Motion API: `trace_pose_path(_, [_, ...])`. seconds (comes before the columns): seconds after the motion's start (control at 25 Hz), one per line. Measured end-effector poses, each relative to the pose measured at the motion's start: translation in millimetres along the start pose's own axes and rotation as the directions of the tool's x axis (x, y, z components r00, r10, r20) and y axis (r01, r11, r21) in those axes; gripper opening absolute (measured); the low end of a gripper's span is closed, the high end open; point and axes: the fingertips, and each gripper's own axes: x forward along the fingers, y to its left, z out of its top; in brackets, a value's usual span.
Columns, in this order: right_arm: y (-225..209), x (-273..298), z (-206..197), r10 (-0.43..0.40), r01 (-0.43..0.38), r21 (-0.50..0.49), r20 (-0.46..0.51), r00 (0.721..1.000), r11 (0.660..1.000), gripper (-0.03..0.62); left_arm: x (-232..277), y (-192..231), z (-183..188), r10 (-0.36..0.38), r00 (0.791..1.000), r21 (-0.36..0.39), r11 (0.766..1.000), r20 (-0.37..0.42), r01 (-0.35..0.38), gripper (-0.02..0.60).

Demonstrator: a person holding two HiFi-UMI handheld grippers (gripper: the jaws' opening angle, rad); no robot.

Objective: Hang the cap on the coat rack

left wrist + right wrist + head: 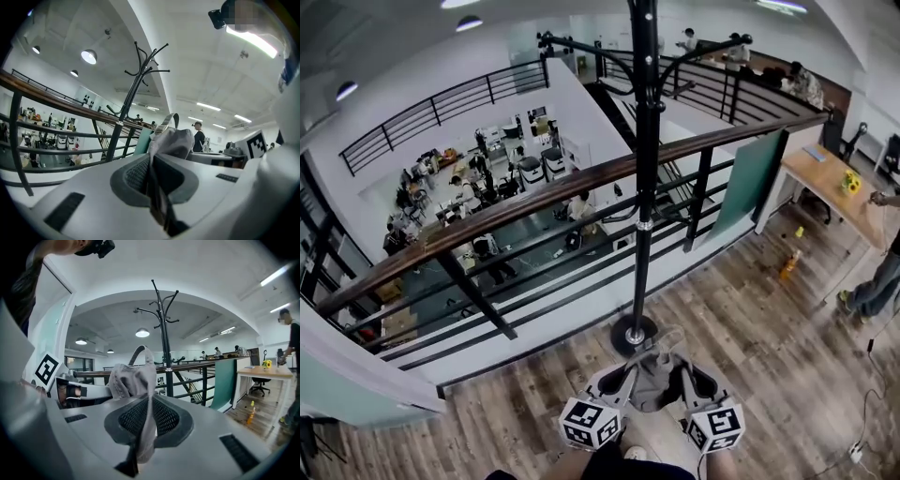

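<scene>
A grey cap (655,374) hangs between my two grippers low in the head view, just in front of the coat rack's round base (634,335). My left gripper (623,378) is shut on the cap's left edge, and my right gripper (686,377) is shut on its right edge. The black coat rack (645,169) rises as a tall pole with curved hooks (581,45) near the top. In the left gripper view the cap (172,140) bunches up beyond the jaws, with the rack (136,79) to the left. The right gripper view shows the cap (136,376) pinched, the rack (163,333) straight ahead.
A black railing with a brown handrail (534,202) runs right behind the rack, above a drop to a lower floor. A wooden desk (834,183) stands at the right, with a person's leg (874,286) nearby and a small bottle (788,266) on the wood floor.
</scene>
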Motion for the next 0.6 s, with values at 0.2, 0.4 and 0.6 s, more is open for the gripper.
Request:
trace_pose_path(0.2, [-19, 41, 8, -0.042, 0.042, 0.000, 0.024, 0.999, 0.999, 0.035, 36, 31, 13, -0.013, 1.000, 0.018, 1.000, -0.007, 0.013, 0.020])
trace_pose_path(0.4, [-43, 82, 27, -0.121, 0.121, -0.011, 0.019, 0.992, 0.993, 0.037, 77, 58, 38, -0.063, 0.998, 0.073, 0.995, -0.022, 0.065, 0.020])
trace_pose_path(0.6, [-58, 114, 45, -0.177, 0.177, 0.004, 0.027, 0.984, 0.984, 0.037, 108, 82, 59, -0.078, 0.997, 0.110, 0.991, -0.027, 0.080, 0.020])
